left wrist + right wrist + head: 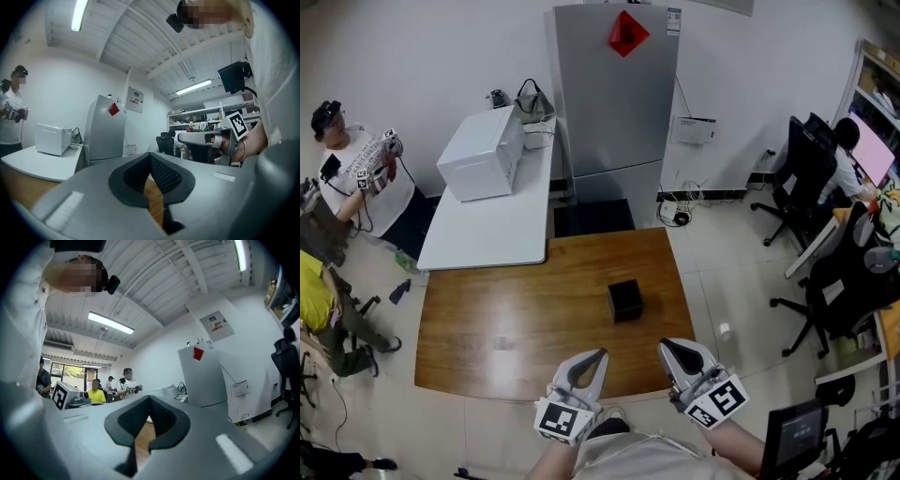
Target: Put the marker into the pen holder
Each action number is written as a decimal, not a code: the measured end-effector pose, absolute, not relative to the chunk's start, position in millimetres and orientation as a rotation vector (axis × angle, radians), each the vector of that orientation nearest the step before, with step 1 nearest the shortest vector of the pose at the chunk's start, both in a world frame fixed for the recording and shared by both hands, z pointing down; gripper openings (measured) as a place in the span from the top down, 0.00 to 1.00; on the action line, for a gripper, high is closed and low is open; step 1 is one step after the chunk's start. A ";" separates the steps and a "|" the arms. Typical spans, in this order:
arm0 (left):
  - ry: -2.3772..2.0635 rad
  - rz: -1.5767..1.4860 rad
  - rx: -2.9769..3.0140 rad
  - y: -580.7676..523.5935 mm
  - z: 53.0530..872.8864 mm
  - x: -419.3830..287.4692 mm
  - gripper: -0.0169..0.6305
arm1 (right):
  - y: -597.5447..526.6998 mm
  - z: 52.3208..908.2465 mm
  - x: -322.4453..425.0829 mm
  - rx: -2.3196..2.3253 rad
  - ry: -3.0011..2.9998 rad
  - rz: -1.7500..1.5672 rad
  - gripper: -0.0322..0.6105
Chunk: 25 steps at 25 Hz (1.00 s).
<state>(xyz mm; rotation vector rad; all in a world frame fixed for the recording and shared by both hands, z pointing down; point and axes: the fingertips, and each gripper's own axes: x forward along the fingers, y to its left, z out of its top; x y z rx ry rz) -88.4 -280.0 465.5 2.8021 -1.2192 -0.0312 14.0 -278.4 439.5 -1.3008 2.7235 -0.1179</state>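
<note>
- Starting at the left, the left gripper point(598, 358) hangs over the near edge of the glossy brown wooden table point(516, 319). Its jaws are pressed together with nothing between them. In the left gripper view only a strip of table wood shows through the opening behind the pads.
- Sitting toward the middle-right of that table is the small black cube-shaped pen holder point(625, 301), upright and alone on bare wood. From the left gripper's tips it lies at about 1 o'clock in the head view, near but clearly apart.
- Hanging to the right, the right gripper point(667, 349) is also over the near table edge, with its jaws fully closed and empty. The right gripper view again shows only wood behind the pads. From these tips the pen holder lies between 10 and 11 o'clock.
- Neither gripper is plainly the nearer: the holder sits ahead of the gap between them, about equally far from both.
- No marker shows in any view, neither on the table, nor by the holder, nor in either pair of jaws. Its place and long axis therefore cannot be told.
- My judgement is that the next move depends on finding the marker first. Whichever closed gripper ends up nearer must open before it can grasp the marker, and the holder is equally reachable from both sides.
</note>
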 end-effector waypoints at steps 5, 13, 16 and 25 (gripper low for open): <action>-1.277 -0.040 2.801 -240.2 453.3 -69.4 0.95 | -233.6 435.1 23.9 -1.222 2.772 -0.106 0.95; -1.368 -0.048 2.741 -135.9 457.8 -19.3 0.95 | -131.0 446.5 83.5 -1.164 2.810 -0.151 0.95; -1.403 -0.048 2.720 -96.0 462.1 -3.5 0.95 | -95.1 452.0 102.7 -1.143 2.827 -0.177 0.95; -1.468 -0.039 2.696 -23.7 453.3 21.7 0.95 | -28.4 448.2 125.3 -1.077 2.843 -0.202 0.95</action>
